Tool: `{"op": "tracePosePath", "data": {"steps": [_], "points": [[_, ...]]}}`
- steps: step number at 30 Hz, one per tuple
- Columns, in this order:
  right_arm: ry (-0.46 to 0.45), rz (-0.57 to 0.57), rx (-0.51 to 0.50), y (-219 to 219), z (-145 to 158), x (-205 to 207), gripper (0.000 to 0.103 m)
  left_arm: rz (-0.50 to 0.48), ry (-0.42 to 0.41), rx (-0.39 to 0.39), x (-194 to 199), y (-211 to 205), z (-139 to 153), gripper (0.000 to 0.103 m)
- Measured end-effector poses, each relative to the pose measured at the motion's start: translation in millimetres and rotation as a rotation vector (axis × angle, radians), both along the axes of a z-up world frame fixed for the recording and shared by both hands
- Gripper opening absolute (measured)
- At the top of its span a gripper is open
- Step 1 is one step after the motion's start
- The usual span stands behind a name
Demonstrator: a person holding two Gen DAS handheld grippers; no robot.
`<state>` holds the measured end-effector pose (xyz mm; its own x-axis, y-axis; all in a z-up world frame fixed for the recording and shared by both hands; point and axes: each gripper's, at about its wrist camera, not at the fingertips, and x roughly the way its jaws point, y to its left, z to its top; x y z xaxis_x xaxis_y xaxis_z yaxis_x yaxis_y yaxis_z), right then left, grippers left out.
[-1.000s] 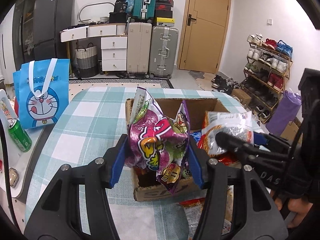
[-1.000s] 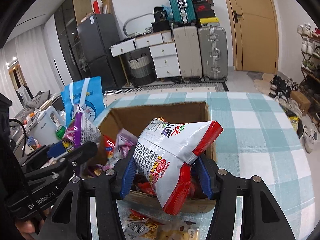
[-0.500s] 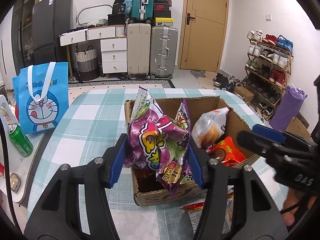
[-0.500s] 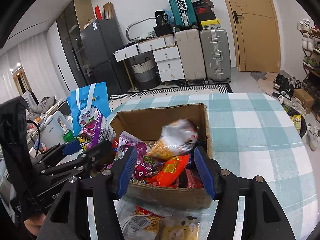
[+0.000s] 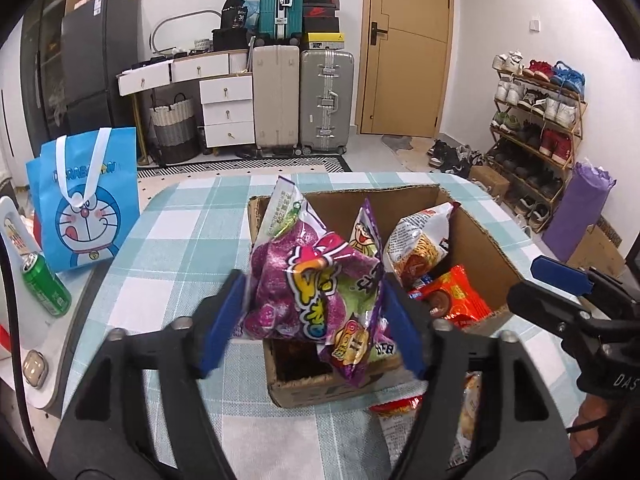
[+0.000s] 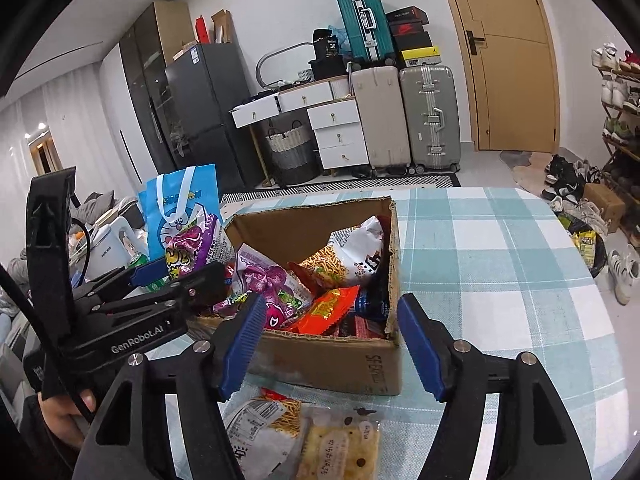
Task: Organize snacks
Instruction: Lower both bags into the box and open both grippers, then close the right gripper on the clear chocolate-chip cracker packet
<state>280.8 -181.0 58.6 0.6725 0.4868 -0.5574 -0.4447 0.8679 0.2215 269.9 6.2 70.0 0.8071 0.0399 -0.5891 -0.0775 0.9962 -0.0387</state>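
Note:
A cardboard box (image 5: 476, 224) (image 6: 332, 364) on the checked table holds several snack packs, with a white noodle bag (image 5: 420, 240) (image 6: 352, 252) on top. My left gripper (image 5: 316, 316) is shut on a purple snack bag (image 5: 312, 280) and holds it above the box's near left corner; it also shows in the right wrist view (image 6: 188, 248). My right gripper (image 6: 332, 344) is open and empty, in front of the box's near wall. It appears at the right of the left wrist view (image 5: 560, 280).
Two loose snack packs (image 6: 304, 440) lie on the table in front of the box. A blue cartoon bag (image 5: 84, 204), a green can (image 5: 44, 284) and a white kettle (image 6: 112, 248) stand at the left. The table edge (image 6: 592, 264) curves at the right.
My right gripper opened and dropped the white noodle bag into the box, then drew back toward the near side. My left gripper still holds the purple bag, nearly unmoved.

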Motion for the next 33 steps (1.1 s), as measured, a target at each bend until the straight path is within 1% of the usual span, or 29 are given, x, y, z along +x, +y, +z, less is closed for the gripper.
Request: {"op": "tracePosePath", "data": {"steps": [1, 3, 4, 7, 8, 11, 13, 15, 17, 19, 22, 28, 33], "points": [[0.001, 0.000, 0.005, -2, 0, -2, 0.076, -0.007, 0.002, -0.006, -3, 2, 0, 0.081], [0.006, 0.000, 0.023, -8, 0, -5, 0.081, -0.026, -0.003, -0.010, -9, 2, 0, 0.082], [0.006, -0.002, 0.038, -12, 0, -8, 0.085, -0.033, 0.001, 0.001, -12, 1, 0, 0.083], [0.013, -0.006, 0.066, -20, -1, -14, 0.091, -0.043, 0.007, 0.030, -20, -2, -4, 0.084], [0.021, -0.008, 0.073, -24, -2, -17, 0.095, -0.047, 0.008, 0.030, -23, -2, -4, 0.084], [0.039, -0.032, 0.088, -33, -5, -21, 0.099, -0.069, 0.015, -0.007, -34, -2, -6, 0.085], [0.046, -0.046, 0.101, -38, -6, -26, 0.102, -0.081, 0.017, -0.036, -43, 0, -8, 0.089], [0.055, -0.053, 0.114, -43, -7, -30, 0.102, -0.088, 0.018, -0.050, -50, 1, -8, 0.094], [0.061, -0.054, 0.125, -46, -9, -34, 0.102, -0.086, 0.004, -0.055, -61, 2, -8, 0.103], [0.060, -0.054, 0.130, -48, -11, -40, 0.102, -0.083, -0.009, -0.058, -71, 3, -6, 0.102], [0.071, -0.045, 0.128, -49, -16, -47, 0.102, -0.096, 0.007, -0.079, -79, 4, -6, 0.102], [0.087, -0.036, 0.101, -47, -22, -59, 0.102, -0.095, 0.022, -0.078, -105, 5, -11, 0.102], [0.119, -0.029, 0.032, -43, -27, -64, 0.102, -0.085, 0.042, -0.076, -122, 9, -22, 0.102]]}}
